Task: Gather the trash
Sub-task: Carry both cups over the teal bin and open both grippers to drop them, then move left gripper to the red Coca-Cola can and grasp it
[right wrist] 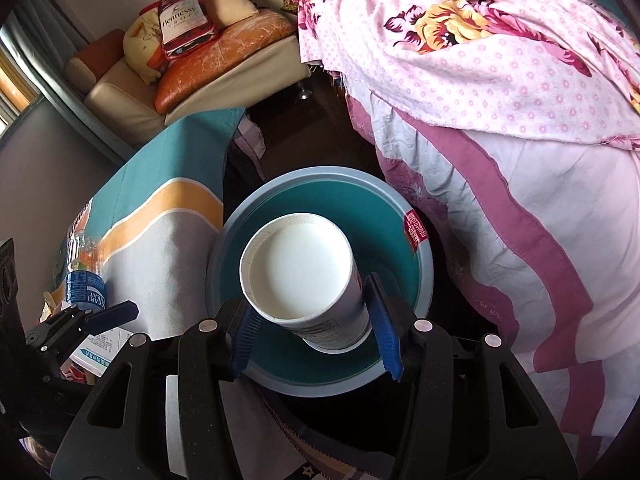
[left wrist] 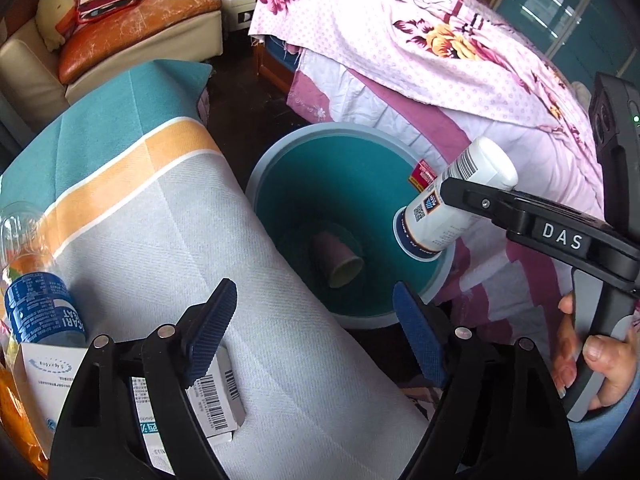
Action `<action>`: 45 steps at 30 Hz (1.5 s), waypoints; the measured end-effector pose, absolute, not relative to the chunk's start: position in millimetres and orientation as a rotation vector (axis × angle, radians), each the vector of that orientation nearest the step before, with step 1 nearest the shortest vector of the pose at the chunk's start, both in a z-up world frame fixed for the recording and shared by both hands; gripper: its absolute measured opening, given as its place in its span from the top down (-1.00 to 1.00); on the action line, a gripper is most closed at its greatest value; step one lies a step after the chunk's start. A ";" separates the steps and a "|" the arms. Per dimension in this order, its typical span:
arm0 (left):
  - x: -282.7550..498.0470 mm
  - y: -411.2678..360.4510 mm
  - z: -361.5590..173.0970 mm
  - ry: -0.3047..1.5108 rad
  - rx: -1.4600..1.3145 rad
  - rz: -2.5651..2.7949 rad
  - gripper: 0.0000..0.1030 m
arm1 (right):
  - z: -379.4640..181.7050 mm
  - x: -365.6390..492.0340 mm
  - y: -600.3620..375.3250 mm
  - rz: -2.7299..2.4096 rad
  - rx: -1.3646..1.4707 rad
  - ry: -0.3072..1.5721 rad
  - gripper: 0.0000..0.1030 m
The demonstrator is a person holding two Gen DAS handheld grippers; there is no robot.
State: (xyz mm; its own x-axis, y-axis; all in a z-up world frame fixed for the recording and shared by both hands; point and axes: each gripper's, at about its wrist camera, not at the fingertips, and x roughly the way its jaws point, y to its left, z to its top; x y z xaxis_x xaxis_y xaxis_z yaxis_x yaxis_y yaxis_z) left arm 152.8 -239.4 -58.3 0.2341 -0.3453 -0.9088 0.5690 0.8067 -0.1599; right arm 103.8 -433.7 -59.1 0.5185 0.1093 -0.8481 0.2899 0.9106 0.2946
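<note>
My right gripper (right wrist: 316,320) is shut on a white paper cup (right wrist: 300,272) and holds it upside down over the teal trash bin (right wrist: 420,280). The left wrist view shows the same cup (left wrist: 452,196) tilted over the bin's rim (left wrist: 260,168), with a pink paper cup (left wrist: 338,258) lying at the bin's bottom. My left gripper (left wrist: 316,336) is open and empty above the table edge, near a white barcode box (left wrist: 216,396). A blue-labelled plastic bottle (left wrist: 36,292) lies at the table's left.
A table under a teal, orange and grey cloth (left wrist: 160,208) stands left of the bin. A bed with floral pink bedding (left wrist: 460,60) is on the right. A sofa with cushions (left wrist: 120,20) stands behind. Dark floor lies between them.
</note>
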 end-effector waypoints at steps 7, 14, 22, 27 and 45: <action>145.5 -213.8 -44.8 1.162 0.168 -0.625 -0.58 | -50.8 104.0 -419.9 -0.121 0.415 1.026 -0.38; 127.7 -180.2 -27.8 1.138 0.126 -0.619 -0.58 | -37.7 97.9 -396.5 -0.115 0.387 1.043 -0.47; 102.3 -124.0 -14.3 1.114 0.096 -0.567 -0.58 | -20.1 83.2 -349.3 -0.067 0.321 1.055 -0.49; 89.3 -87.1 -6.6 1.095 0.083 -0.523 -0.58 | -8.9 74.5 -312.2 -0.013 0.267 1.063 -0.50; 70.6 5.0 -25.2 1.147 0.088 -0.402 -0.57 | -12.1 62.6 -228.9 0.104 0.161 1.120 -0.58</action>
State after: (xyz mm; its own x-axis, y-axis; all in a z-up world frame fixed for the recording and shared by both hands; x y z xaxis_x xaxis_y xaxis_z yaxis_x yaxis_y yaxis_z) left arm 70.6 5.0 -25.2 0.3486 -0.2650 -0.8990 0.3544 0.9253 -0.1353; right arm 62.6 -228.9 -12.1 0.4329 0.1640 -0.8864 -0.0025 0.9835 0.1807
